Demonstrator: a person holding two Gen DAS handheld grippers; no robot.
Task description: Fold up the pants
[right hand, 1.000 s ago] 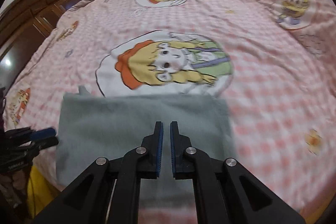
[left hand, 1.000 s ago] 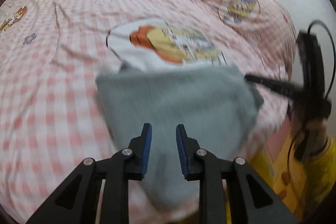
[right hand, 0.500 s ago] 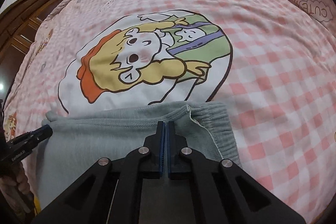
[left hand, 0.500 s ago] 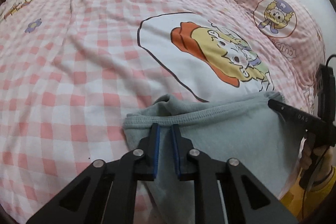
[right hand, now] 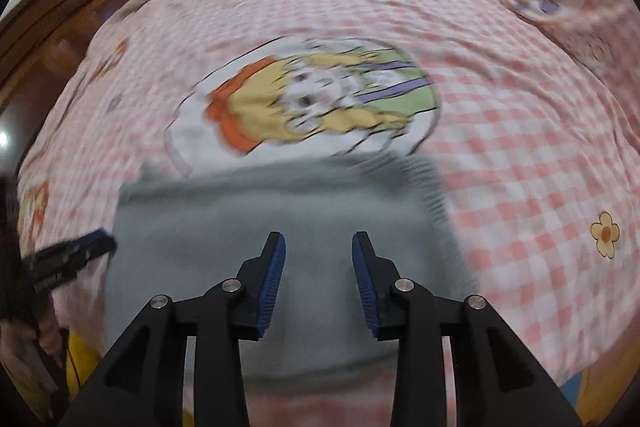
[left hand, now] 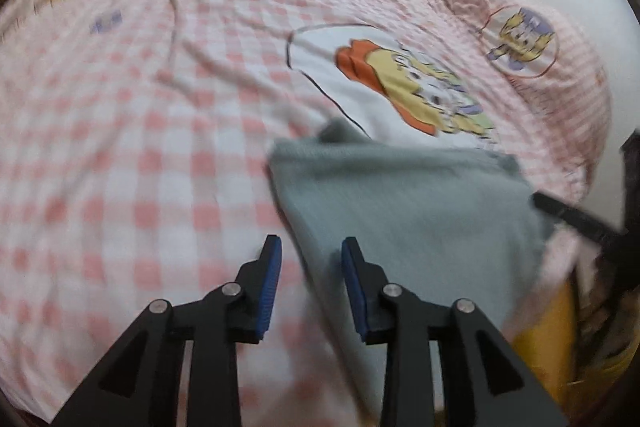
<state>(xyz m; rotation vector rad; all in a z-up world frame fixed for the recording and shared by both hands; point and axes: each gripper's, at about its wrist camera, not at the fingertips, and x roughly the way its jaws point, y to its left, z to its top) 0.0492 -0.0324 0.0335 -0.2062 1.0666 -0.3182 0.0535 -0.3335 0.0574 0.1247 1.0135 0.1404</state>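
Now | left tongs (left hand: 308,251) just opened, empty | right tongs (right hand: 319,247) just opened, empty | pants (right hand: 260,227) folded on bedspread (right hand: 520,155)

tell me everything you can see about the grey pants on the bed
The grey pants are a soft, knit-looking garment, lying folded into a rough rectangle near the front edge of the pink checked bedspread, just below its big cartoon print. A ribbed, elastic-looking band runs along their right edge. Both views are blurred. The right hand-held gripper hangs open over them and the left hand-held gripper over their left edge, neither pinching the cloth.
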